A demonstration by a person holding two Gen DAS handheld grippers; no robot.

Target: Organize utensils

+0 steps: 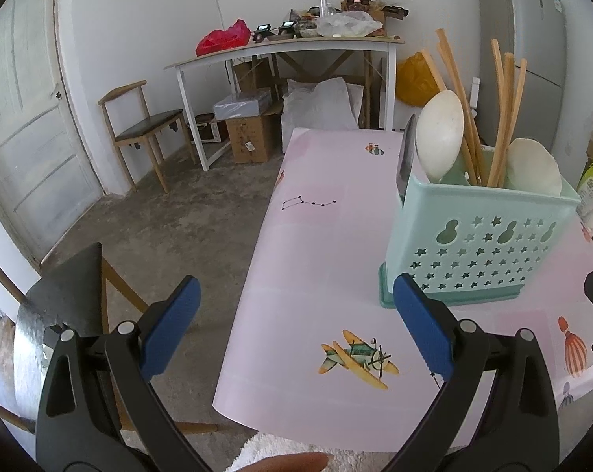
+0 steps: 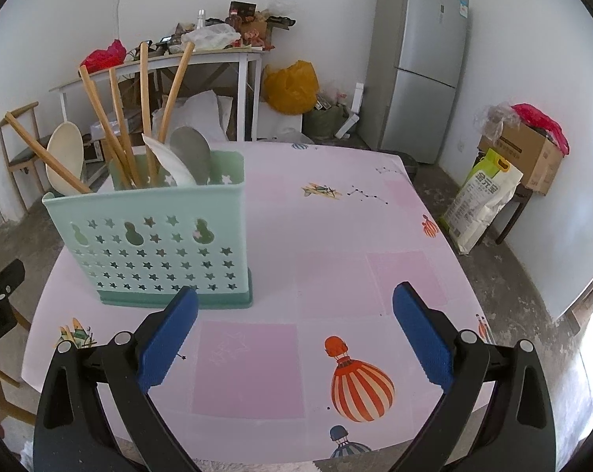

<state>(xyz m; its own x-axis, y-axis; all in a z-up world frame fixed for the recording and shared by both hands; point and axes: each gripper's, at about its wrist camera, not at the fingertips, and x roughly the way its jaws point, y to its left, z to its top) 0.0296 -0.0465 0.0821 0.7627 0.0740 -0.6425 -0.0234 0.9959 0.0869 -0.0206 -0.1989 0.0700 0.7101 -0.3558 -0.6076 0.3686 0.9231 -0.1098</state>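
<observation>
While both claws hang spread and empty, the utensil holder (image 2: 154, 247) stands beyond the right claw (image 2: 295, 295), leftward.

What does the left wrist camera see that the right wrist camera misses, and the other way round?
Only the left wrist view shows the white panelled door and a fingertip at the bottom edge.

Only the right wrist view shows the white and green printed sack on the floor and the brown cardboard box behind it.

Both show the mint-green plastic utensil holder with star cut-outs holding wooden chopsticks and spoons, the pink patterned tablecloth, the grey fridge, and open blue-padded fingers.
</observation>
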